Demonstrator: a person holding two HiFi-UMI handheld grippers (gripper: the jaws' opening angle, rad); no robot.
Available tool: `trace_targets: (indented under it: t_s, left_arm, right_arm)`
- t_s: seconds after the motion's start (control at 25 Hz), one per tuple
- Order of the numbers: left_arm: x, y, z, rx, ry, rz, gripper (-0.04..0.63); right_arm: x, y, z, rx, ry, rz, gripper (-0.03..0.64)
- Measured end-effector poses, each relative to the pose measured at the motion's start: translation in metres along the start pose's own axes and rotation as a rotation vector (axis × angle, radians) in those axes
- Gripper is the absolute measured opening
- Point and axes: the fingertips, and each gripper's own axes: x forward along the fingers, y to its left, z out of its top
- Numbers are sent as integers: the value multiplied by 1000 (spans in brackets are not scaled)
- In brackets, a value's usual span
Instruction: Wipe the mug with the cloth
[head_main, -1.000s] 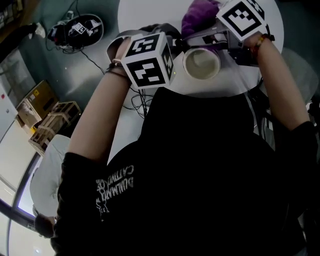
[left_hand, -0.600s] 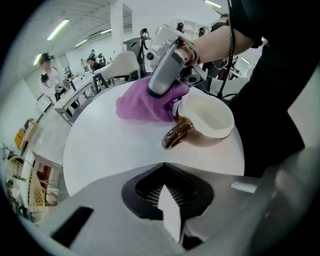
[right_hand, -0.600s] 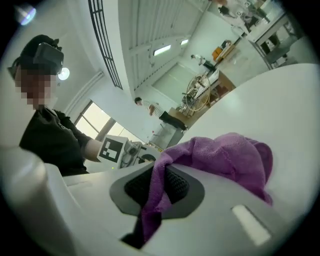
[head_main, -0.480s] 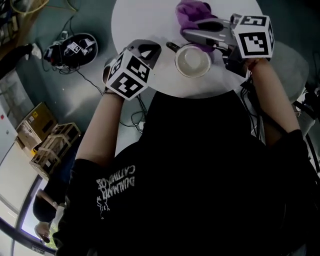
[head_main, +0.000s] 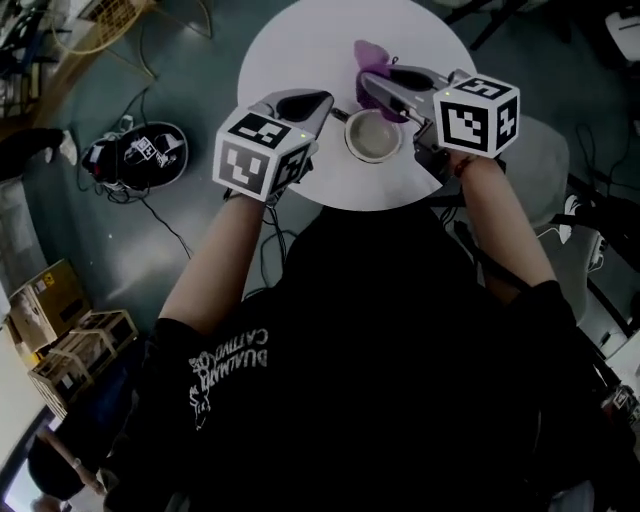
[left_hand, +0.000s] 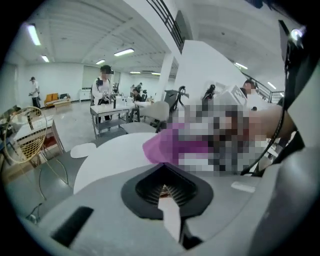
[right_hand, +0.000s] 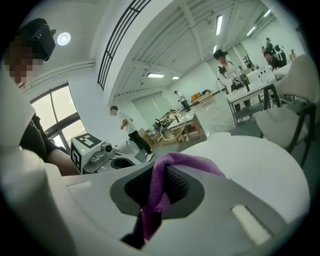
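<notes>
A pale mug (head_main: 372, 138) with a dark handle stands on the round white table (head_main: 290, 50), near its front edge. My left gripper (head_main: 322, 100) hovers just left of the mug, jaws shut, and I see nothing held between them (left_hand: 164, 170). From the right, my right gripper (head_main: 368, 82) reaches in above the mug's far side. It is shut on the purple cloth (head_main: 368, 52), a strand of which runs down between the jaws (right_hand: 167, 172) while the rest bunches at the tips (right_hand: 192, 161). The mug is hidden in both gripper views.
On the floor to the left lie a black device with cables (head_main: 140, 155) and wooden crates (head_main: 75, 345). A grey chair (head_main: 548, 140) stands right of the table. People and tables (left_hand: 107, 107) fill the hall behind.
Both grippers have risen from beside the mug and turned. The right one still carries the cloth. The table and mug look smaller and farther away; the mug stays on the table.
</notes>
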Motion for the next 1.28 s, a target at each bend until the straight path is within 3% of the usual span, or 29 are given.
trace_targets:
  t_s: [0.2,0.6,0.92,1.28]
  left_arm:
    - [-44,-16,41,-30,-142,-25,-2]
    - [-167,-66,91,59,-352,-14,-2]
    - [-262,-115,100,75,-519,7,-2]
    - [-285,-132,105,90,-554,-11,-2]
  right_arm:
    - [-16,50,41,-81,-118,-65,25]
    - [-69,184,104,-238,-343,-69,25]
    - [-99,275,94,-283,-416,-56,23]
    - [-105,300,79,-259,-419,-39,23]
